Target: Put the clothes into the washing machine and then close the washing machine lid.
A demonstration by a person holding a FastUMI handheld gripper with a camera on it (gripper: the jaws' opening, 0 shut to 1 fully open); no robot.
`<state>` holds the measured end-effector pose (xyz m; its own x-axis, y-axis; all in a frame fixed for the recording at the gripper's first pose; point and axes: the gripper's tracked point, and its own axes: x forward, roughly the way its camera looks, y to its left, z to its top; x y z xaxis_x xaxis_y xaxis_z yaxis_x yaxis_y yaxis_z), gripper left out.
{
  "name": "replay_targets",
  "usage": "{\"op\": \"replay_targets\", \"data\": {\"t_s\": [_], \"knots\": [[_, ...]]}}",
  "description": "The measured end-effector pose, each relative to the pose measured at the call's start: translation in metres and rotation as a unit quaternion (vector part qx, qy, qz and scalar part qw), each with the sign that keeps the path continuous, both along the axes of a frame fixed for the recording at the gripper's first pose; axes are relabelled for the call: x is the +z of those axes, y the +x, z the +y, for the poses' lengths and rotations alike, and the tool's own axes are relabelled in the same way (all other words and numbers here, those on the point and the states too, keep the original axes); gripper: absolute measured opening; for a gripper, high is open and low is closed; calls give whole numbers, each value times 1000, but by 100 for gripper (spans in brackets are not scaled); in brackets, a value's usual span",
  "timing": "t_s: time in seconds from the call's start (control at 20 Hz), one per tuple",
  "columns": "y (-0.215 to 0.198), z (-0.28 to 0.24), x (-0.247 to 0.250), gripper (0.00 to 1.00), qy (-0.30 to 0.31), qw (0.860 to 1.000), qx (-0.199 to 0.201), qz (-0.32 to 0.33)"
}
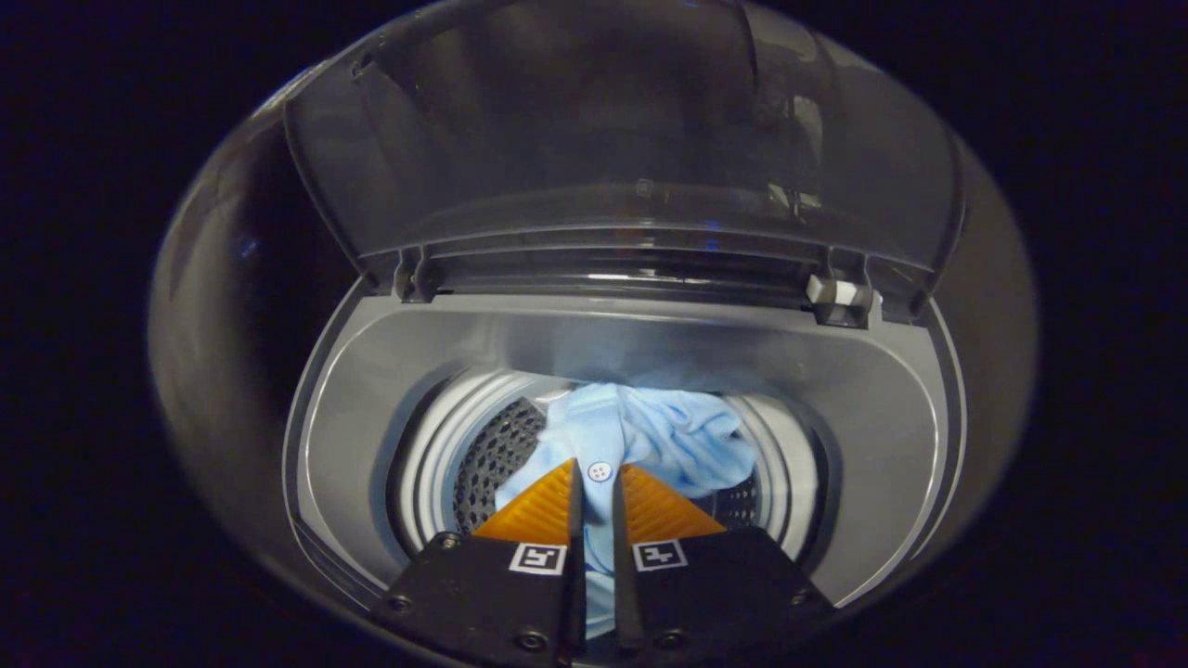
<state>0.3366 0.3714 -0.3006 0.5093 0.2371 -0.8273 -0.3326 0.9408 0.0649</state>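
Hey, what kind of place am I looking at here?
Likely a laundry setup: a top-loading washing machine with its clear lid raised, and a light blue shirt hanging into the drum, pinched in the claw.

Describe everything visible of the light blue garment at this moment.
The light blue garment looks like a thin woven shirt, crumpled, with a placket strip carrying a small white button. The gripper is shut on that strip, both fingers pressing it, so the cloth runs back between them. The rest bunches just ahead of the fingers, hanging into the perforated drum of the washing machine, draped against its rear rim. The translucent lid stands open behind it.
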Motion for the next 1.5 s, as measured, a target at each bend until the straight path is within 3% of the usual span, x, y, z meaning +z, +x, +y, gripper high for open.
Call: {"op": "replay_targets", "data": {"t_s": [0.05, 0.15, 0.2, 0.55, 0.75, 1.05, 1.25, 1.5], "knots": [[-1, 0, 1, 13, 0, 1000, 0, -1], [1, 1, 4, 32, 2, 1000, 0, -13], [2, 2, 7, 34, 1, 1000, 3, -25], [7, -6, 32, 100, -26, 994, -6, -108], [3, 2, 85, 98, -1, 984, -2, -180], [2, 15, 187, 97, 52, 970, -17, -238], [19, 6, 254, 97, 26, 949, -35, -312], [42, 8, 336, 96, 43, 914, -50, -401]]}}
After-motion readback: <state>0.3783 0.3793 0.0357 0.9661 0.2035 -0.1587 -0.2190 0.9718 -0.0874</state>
